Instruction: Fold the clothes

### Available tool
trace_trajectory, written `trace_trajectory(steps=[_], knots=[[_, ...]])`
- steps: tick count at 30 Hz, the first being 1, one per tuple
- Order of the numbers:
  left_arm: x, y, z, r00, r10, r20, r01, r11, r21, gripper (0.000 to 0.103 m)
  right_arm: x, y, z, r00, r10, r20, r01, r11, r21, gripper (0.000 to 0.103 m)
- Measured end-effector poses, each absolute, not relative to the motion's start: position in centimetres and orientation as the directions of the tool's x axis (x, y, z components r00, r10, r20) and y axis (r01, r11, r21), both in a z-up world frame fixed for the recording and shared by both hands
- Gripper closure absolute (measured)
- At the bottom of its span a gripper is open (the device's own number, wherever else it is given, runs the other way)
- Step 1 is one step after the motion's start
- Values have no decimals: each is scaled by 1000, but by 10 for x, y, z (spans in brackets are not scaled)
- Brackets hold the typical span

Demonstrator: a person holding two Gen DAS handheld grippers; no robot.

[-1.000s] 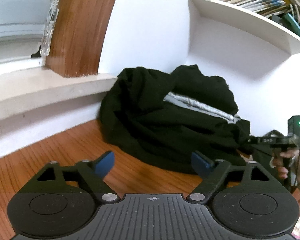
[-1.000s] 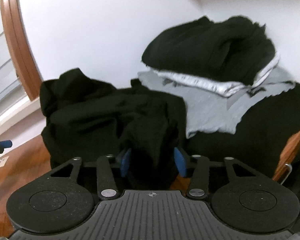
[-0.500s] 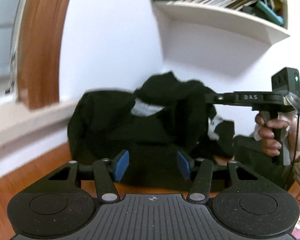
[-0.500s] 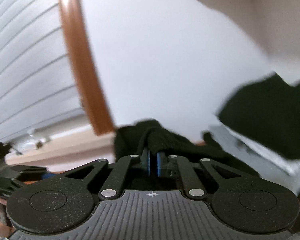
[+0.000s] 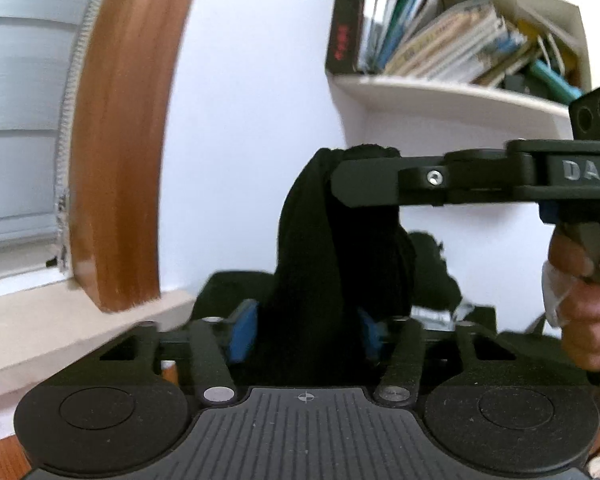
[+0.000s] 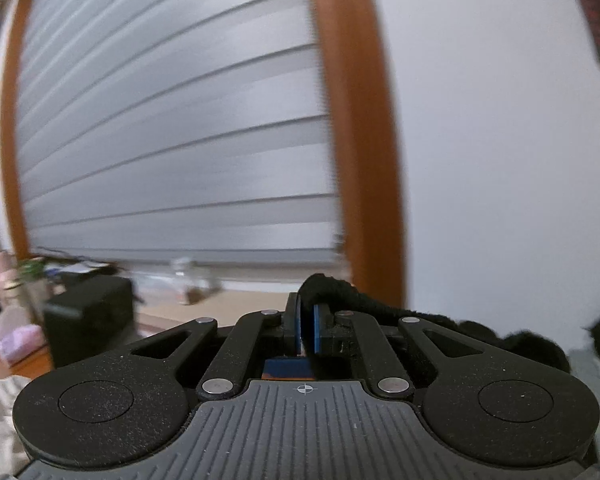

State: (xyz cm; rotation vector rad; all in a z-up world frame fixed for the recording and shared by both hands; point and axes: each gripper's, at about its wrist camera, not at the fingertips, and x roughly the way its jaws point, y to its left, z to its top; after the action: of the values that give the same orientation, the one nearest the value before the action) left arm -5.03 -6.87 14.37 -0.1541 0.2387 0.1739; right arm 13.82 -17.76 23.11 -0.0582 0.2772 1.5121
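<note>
A black garment hangs in a long fold from my right gripper, which a hand holds level across the upper right of the left wrist view. In the right wrist view, the right gripper is shut on a fuzzy black edge of the garment, which trails off to the right. My left gripper sits low around the hanging fold. Its jaws are closing, the cloth fills the gap between the blue pads, and I see no firm pinch.
More dark clothes lie piled against the white wall behind. A shelf of books juts out at the upper right. A wooden window frame and pale sill stand at the left. A black box sits on the wooden surface.
The right gripper shut on the black garment, then lifted it off the pile and swung left. The left gripper rose to the hanging fold and its jaws narrowed around it.
</note>
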Motion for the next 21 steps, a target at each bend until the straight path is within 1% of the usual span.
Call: trace_trajectory(steps=[1,2,3,5,6,7,10,12,14,15,17,18,19,21], knots=[[-55,-64,143,958,152,-243,-190,971,-143,83,135,-173,230,26,974,-225,-990,56,127,96],[-58,-60,142,958,151,-244,-193,968,-160,92,132,-168,228,21,972,-235,-991,51,124,95],[-62,-55,140,957,152,-248,-199,964,-175,93,131,-164,225,15,969,-247,-991,47,124,95],[-68,-46,133,947,177,-267,-232,954,-190,97,132,-155,214,-5,959,-283,-990,34,134,90],[-71,-42,128,942,189,-279,-248,949,-197,97,132,-151,208,-13,954,-300,-990,29,137,87],[-72,-37,124,936,191,-295,-258,943,-208,97,133,-148,203,-14,950,-312,-990,31,139,79],[-75,-24,114,924,188,-334,-272,935,-227,97,132,-153,188,0,938,-347,-989,52,138,78],[-75,-20,109,918,188,-350,-278,933,-227,97,139,-160,180,7,934,-357,-985,68,156,74],[-75,-18,105,912,192,-363,-286,932,-225,95,146,-173,175,6,933,-359,-981,75,181,60],[-75,-18,103,909,193,-369,-289,931,-225,95,148,-178,172,3,934,-356,-979,75,191,58],[-77,-15,99,904,189,-382,-292,928,-232,95,152,-188,169,19,936,-352,-979,89,184,58],[-78,-14,97,903,186,-388,-293,926,-237,93,153,-192,166,31,933,-357,-980,100,175,58],[-79,-13,95,901,185,-394,-294,926,-238,89,153,-196,163,46,930,-364,-980,113,163,57],[-81,-13,91,894,195,-404,-306,923,-232,88,154,-201,155,87,918,-388,-982,145,123,53]])
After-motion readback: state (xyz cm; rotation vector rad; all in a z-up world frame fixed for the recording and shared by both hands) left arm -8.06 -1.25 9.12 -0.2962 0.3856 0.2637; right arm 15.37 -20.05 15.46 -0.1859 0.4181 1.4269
